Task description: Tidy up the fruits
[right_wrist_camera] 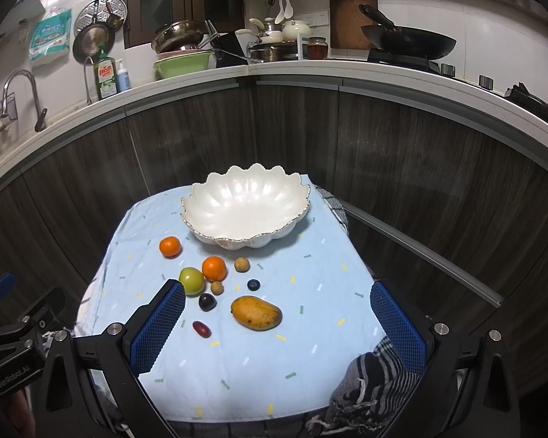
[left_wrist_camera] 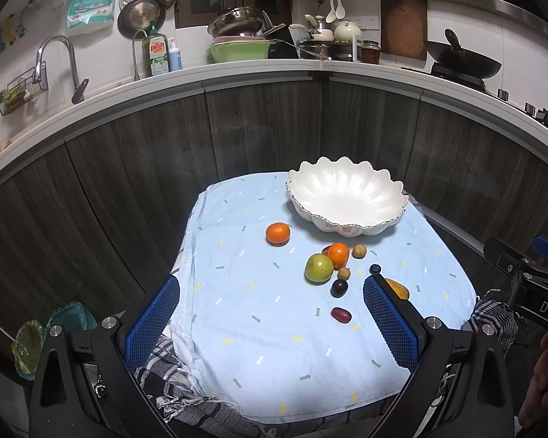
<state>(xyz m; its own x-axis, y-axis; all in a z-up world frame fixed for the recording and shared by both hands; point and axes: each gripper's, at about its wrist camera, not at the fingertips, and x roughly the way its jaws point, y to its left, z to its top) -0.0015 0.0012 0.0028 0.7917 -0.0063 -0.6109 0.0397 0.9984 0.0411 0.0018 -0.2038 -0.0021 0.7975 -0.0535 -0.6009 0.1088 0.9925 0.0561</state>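
Note:
An empty white scalloped bowl (left_wrist_camera: 347,197) (right_wrist_camera: 246,206) stands at the far end of a small table with a light blue cloth (left_wrist_camera: 274,346) (right_wrist_camera: 310,310). Loose fruit lies in front of it: two tangerines (left_wrist_camera: 278,234) (right_wrist_camera: 214,268), a green apple (left_wrist_camera: 319,268) (right_wrist_camera: 191,281), a yellow mango (right_wrist_camera: 256,312), a dark plum (left_wrist_camera: 338,288), a red date (left_wrist_camera: 341,314) (right_wrist_camera: 201,329), a blueberry (right_wrist_camera: 253,284) and two small brown longans (left_wrist_camera: 359,251). My left gripper (left_wrist_camera: 270,325) and right gripper (right_wrist_camera: 277,325) are both open and empty, above the table's near edge.
A dark wood cabinet front (left_wrist_camera: 259,127) and a white kitchen counter (left_wrist_camera: 237,69) curve behind the table. A checked grey cloth (right_wrist_camera: 369,383) hangs under the blue one. A green plastic bag (left_wrist_camera: 47,332) sits low at the left.

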